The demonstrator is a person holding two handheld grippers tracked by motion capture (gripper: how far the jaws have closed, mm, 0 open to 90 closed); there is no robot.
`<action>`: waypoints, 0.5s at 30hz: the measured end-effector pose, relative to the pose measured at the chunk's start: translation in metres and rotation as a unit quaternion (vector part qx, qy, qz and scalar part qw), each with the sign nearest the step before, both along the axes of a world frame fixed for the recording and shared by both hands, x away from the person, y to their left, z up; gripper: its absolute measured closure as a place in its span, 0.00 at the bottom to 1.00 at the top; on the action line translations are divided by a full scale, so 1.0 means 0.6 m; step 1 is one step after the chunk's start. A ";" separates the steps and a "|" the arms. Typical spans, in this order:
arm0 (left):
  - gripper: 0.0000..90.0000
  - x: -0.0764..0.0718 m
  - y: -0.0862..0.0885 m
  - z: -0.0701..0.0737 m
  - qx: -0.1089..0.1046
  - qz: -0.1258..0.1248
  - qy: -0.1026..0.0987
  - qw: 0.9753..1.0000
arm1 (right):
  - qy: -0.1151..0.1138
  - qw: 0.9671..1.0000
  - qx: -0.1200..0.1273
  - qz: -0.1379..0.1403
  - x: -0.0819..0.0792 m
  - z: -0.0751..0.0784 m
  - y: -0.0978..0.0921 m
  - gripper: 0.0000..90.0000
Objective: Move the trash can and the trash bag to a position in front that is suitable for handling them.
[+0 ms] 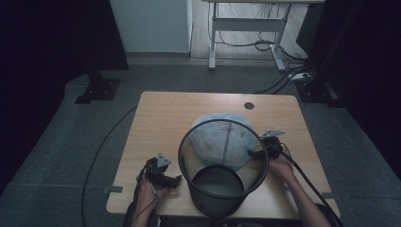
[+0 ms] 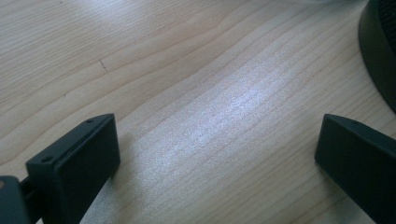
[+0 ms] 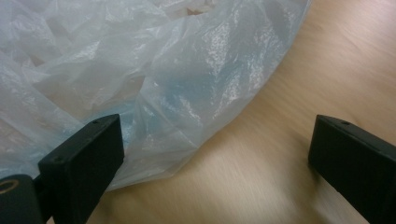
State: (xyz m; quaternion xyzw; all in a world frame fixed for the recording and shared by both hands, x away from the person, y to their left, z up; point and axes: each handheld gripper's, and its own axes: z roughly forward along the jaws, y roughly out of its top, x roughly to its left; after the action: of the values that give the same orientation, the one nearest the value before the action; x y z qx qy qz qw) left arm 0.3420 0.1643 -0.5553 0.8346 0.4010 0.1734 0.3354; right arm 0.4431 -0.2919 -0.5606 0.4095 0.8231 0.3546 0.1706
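table: light wood table (image 1: 156, 118), small round hole near the far right corner
bin: black mesh wastebasket (image 1: 222, 189) upright at the near edge, between the two hands, no liner in it yet
bag: thin pale blue plastic bag (image 3: 154, 84) crumpled flat on the table just behind the bin, partly seen through the mesh in the high view (image 1: 222, 137)
right gripper: (image 3: 219, 154) jaws spread wide, empty, low over the near edge of the bag; its left jaw is over the plastic, its right jaw over bare wood
left gripper: (image 2: 219, 154) jaws spread wide, empty, over bare wood left of the bin, whose black base (image 2: 380, 51) shows at the view's right edge
progress: looks like lining the bin with the bag; early, nothing gripped
left to do: pinch the bag, lift, open it, seat it over the rim
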 end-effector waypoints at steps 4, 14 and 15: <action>0.00 0.000 0.000 0.000 0.001 0.000 0.000 1.000 | 0.000 1.000 0.001 -0.011 -0.028 0.000 -0.035 0.04; 0.00 0.000 0.000 0.000 0.000 0.000 0.000 1.000 | 0.000 0.999 0.001 -0.046 -0.089 -0.001 -0.113 0.04; 0.00 0.000 0.000 0.000 0.000 0.000 0.000 1.000 | 0.000 0.999 0.001 -0.048 -0.095 -0.001 -0.121 0.04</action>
State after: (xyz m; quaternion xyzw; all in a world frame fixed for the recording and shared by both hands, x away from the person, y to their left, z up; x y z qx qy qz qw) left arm 0.3419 0.1642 -0.5552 0.8345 0.4011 0.1740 0.3354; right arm 0.3859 -0.3642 -0.5615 0.4489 0.8020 0.3465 0.1876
